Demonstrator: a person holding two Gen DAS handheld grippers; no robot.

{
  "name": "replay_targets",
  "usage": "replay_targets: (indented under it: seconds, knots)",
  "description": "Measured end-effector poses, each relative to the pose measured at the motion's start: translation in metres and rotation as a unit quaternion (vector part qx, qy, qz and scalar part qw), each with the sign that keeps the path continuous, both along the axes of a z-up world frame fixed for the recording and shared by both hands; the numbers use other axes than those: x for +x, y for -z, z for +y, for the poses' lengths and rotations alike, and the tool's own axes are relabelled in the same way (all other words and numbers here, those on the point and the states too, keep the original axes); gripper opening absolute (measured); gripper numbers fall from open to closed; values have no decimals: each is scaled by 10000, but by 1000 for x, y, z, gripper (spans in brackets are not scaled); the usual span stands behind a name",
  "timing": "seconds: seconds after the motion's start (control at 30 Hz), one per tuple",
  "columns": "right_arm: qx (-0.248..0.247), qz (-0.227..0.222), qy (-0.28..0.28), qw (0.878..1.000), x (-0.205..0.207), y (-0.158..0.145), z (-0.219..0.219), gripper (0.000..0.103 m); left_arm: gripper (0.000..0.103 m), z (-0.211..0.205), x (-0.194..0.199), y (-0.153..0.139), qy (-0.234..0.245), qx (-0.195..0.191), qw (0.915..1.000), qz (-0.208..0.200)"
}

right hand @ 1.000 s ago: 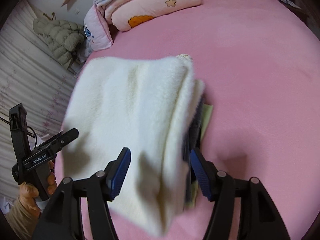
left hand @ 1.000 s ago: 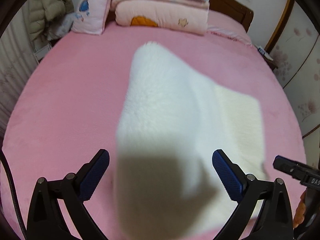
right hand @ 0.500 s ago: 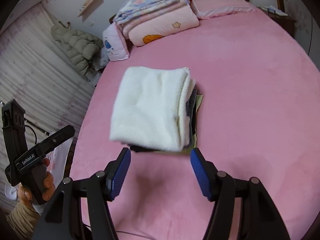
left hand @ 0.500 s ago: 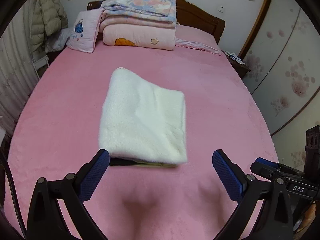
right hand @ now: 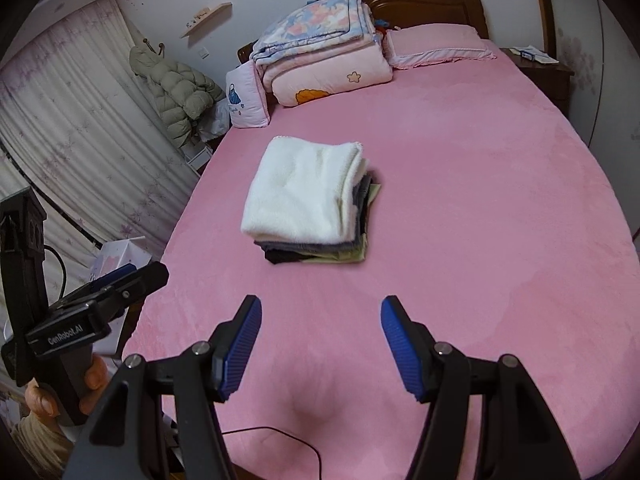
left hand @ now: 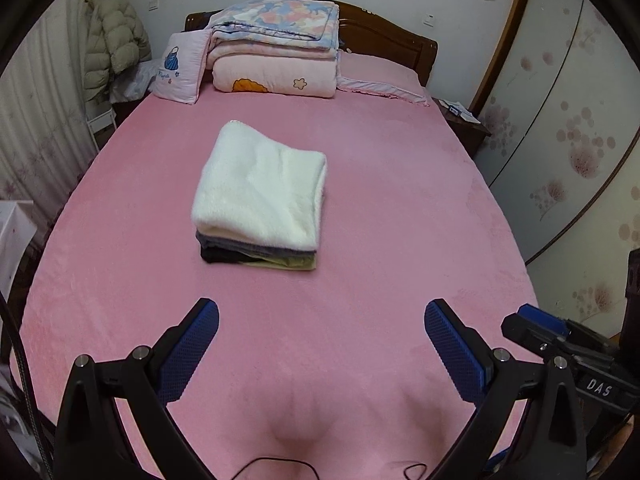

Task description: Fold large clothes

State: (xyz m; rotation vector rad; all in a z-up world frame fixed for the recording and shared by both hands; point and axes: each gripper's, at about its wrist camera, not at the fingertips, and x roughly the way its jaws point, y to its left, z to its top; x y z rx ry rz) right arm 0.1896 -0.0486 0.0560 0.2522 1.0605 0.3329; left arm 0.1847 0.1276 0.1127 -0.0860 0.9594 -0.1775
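Note:
A folded white fleece garment [left hand: 262, 188] lies on top of a stack of folded clothes, grey, black and pale yellow [left hand: 256, 254], in the middle of the pink bed [left hand: 400, 208]. The stack also shows in the right wrist view [right hand: 306, 192]. My left gripper [left hand: 320, 344] is open and empty, well back from the stack near the foot of the bed. My right gripper [right hand: 320, 340] is open and empty too, also back from the stack. Each gripper shows at the edge of the other's view.
Folded quilts [left hand: 276, 52] and a small pillow [left hand: 178, 70] lie at the wooden headboard. A puffer coat [left hand: 114, 36] hangs at the left by curtains. A nightstand [left hand: 464, 124] and wardrobe doors [left hand: 560, 128] stand to the right. A white box [right hand: 120, 256] sits beside the bed.
Both grippers have pulled back and up from the white garment, which filled the views a second ago. The stack now lies free on the bed, farther away.

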Motion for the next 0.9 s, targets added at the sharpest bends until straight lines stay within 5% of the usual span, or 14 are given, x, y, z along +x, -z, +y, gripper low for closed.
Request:
replay_targets:
  seconds: [0.47, 0.9]
  knots:
    - [-286, -30, 243, 9993, -98, -8, -62, 62, 102, -53, -108, 8, -224, 305, 9992, 95]
    - [-673, -271, 368, 9967, -155, -11, -79, 62, 102, -82, -162, 22, -308, 593, 9977, 81]
